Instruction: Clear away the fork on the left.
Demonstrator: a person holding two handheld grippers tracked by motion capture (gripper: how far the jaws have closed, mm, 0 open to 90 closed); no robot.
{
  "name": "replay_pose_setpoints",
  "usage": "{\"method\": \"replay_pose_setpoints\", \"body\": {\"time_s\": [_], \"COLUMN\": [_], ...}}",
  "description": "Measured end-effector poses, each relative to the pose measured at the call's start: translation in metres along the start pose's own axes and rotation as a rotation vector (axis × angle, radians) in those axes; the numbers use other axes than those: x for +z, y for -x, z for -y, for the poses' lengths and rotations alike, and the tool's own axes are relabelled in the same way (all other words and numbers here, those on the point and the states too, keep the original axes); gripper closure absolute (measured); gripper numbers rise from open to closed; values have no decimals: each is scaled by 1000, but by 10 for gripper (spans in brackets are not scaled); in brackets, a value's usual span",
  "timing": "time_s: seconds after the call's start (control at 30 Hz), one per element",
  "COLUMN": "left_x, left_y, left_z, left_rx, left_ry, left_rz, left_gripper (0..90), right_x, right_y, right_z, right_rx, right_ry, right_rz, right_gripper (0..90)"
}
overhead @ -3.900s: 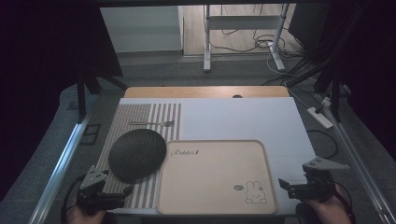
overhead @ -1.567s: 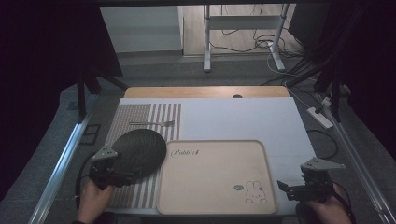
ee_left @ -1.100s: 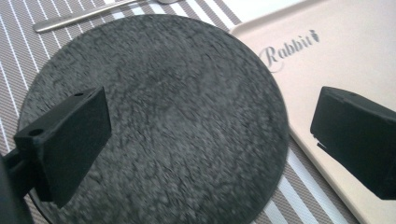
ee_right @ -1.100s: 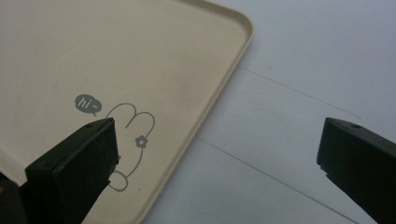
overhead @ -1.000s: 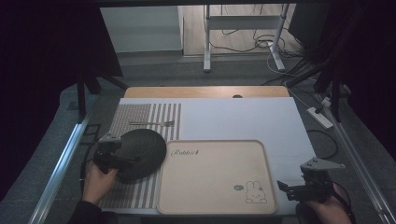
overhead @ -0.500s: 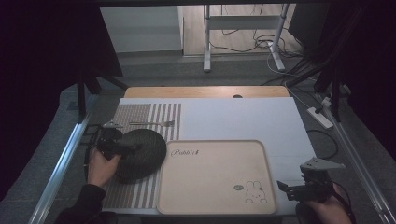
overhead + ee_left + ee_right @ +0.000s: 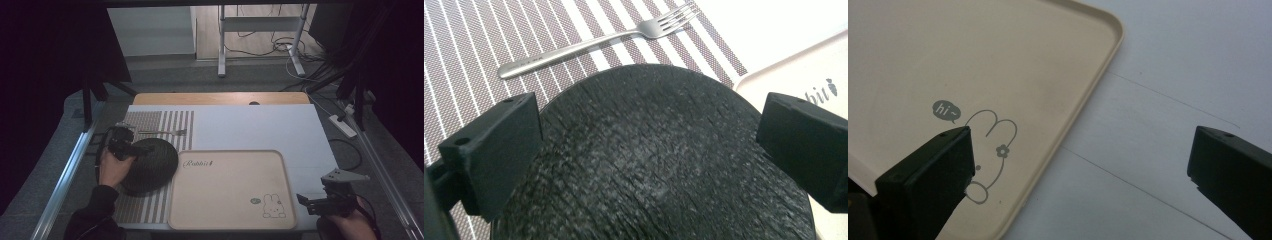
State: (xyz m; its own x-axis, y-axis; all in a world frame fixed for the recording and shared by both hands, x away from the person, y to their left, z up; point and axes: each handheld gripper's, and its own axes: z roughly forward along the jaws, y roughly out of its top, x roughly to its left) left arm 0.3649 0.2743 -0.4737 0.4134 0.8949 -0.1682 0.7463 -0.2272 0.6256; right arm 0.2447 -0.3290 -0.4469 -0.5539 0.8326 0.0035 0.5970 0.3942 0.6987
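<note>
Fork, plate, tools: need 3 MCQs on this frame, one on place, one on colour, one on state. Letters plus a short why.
1. Where does the fork lie?
A. on the beige tray
B. on the striped placemat, beyond the plate
C. on the plate

2. What colour is the plate?
A. black
B. white
C. beige

3. How does the left tool stand?
A. shut on the fork
B. shut on the tray rim
C. open, over the plate

Answers:
1 B: in the left gripper view the fork lies flat on the striped placemat, apart from the plate's far rim.
2 A: the plate is dark and textured in both views; the beige tray sits beside it.
3 C: its jaws stand wide apart in the left gripper view, with the plate's surface between them and nothing pinched.
</note>
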Motion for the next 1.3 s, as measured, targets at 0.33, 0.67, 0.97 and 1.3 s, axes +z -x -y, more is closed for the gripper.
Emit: {"method": "replay_pose_setpoints", "body": {"time_s": [0.33, 0.67, 0.97, 1.3], "left_x": [10, 21, 38, 55], "left_y": [-12, -26, -35, -46], "left_z": [-10, -22, -36, -46], "left_rx": [-6, -34, -43, -41], "left_ry": [-20, -11, -41, -86], "left_rz": [-20, -33, -27, -56], "left_gripper": [0, 0, 0, 1], "right_x": [0, 0, 1, 1], "right_y": [0, 0, 0, 0], "right_z": [0, 0, 0, 0], "right_rx": [0, 1, -1, -1], "right_ry": [-2, -4, -5, -4], "right_rz": [-4, -8, -11, -14], "right_gripper": [0, 0, 0, 0]}}
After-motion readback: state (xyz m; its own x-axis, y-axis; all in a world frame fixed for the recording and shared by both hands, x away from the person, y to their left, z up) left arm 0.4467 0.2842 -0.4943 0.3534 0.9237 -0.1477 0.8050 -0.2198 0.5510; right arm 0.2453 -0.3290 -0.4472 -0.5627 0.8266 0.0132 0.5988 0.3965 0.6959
